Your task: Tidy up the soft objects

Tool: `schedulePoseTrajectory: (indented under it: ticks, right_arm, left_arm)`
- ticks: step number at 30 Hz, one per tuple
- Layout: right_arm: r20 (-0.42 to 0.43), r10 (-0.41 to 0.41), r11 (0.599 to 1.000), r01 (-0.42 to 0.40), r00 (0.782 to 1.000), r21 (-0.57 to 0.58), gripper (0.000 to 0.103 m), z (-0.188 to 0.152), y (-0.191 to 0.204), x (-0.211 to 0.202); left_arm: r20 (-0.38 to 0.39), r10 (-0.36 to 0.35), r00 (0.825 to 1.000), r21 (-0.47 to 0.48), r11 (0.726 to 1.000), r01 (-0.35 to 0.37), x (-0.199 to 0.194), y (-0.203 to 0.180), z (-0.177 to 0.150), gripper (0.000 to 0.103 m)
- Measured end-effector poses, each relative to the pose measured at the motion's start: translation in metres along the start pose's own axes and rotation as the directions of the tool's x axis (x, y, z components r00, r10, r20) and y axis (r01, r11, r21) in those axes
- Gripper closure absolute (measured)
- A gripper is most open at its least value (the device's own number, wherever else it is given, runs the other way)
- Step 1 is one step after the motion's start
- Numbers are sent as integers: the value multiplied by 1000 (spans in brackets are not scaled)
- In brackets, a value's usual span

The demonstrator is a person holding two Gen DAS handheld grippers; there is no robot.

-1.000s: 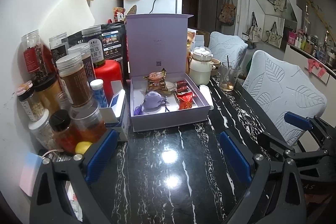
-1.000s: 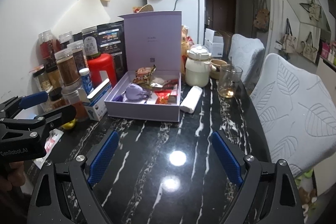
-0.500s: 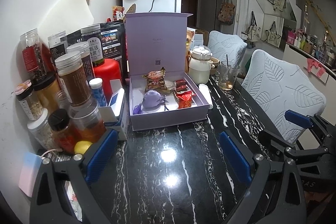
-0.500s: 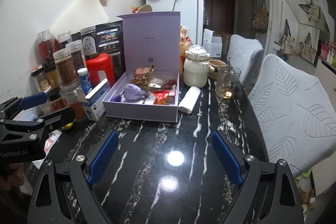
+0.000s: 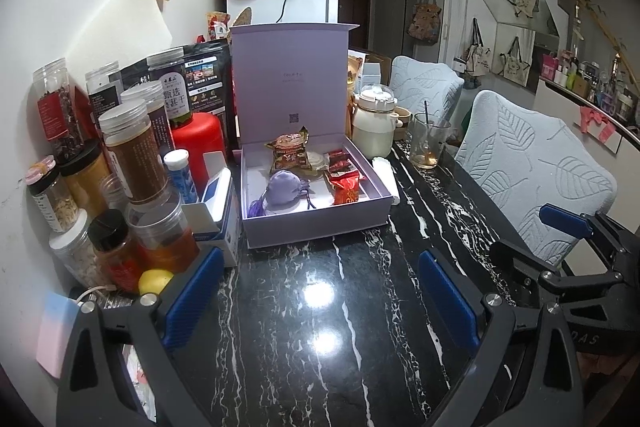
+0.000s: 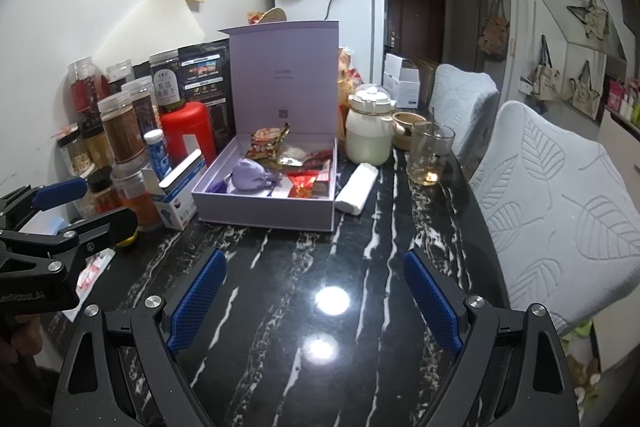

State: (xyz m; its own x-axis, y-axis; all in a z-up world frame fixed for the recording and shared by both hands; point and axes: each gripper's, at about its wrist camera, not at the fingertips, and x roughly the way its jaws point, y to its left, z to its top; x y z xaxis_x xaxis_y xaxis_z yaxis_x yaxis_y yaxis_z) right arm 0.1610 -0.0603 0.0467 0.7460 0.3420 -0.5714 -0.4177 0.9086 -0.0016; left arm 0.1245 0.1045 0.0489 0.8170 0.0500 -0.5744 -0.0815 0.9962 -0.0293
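Domestic room, dim; white fridge at far end with a yellow pot and green kettle on top. Black marble-veined bench [image 5: 320, 339] runs away from the cameras, two ceiling-light reflections on its near part.

Lilac gift box [image 5: 316, 223] sits mid-bench, lid standing upright at its far side. Inside: purple drawstring pouch [image 5: 282, 189] at near left, brown snack packet [image 5: 290, 153] behind it, red foil packets [image 5: 346, 183] at right. White rolled cloth [image 6: 356, 189] lies on the bench just right of the box. Cream lidded jar [image 6: 368, 131] and a glass cup [image 6: 428, 153] stand farther right.

Left of the box, a crowd of clear spice jars, a red canister and a small blue-and-white carton against the wall.

Left tool [image 5: 320, 295]: jaws wide apart, nothing between them, over bare bench near the box. Right tool [image 6: 316, 297]: jaws likewise wide apart and empty, over bare bench. Two leaf-patterned chairs along the right edge.
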Motion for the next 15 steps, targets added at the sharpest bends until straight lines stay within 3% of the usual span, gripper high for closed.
schedulePoseTrajectory:
  ticks: [15]
  right_arm:
    - [1,-27,1000,27,1000,13,12,0,-10,-4]
  left_arm:
    - [-27,-27,999,-11,1000,27,9,-4,0,4]
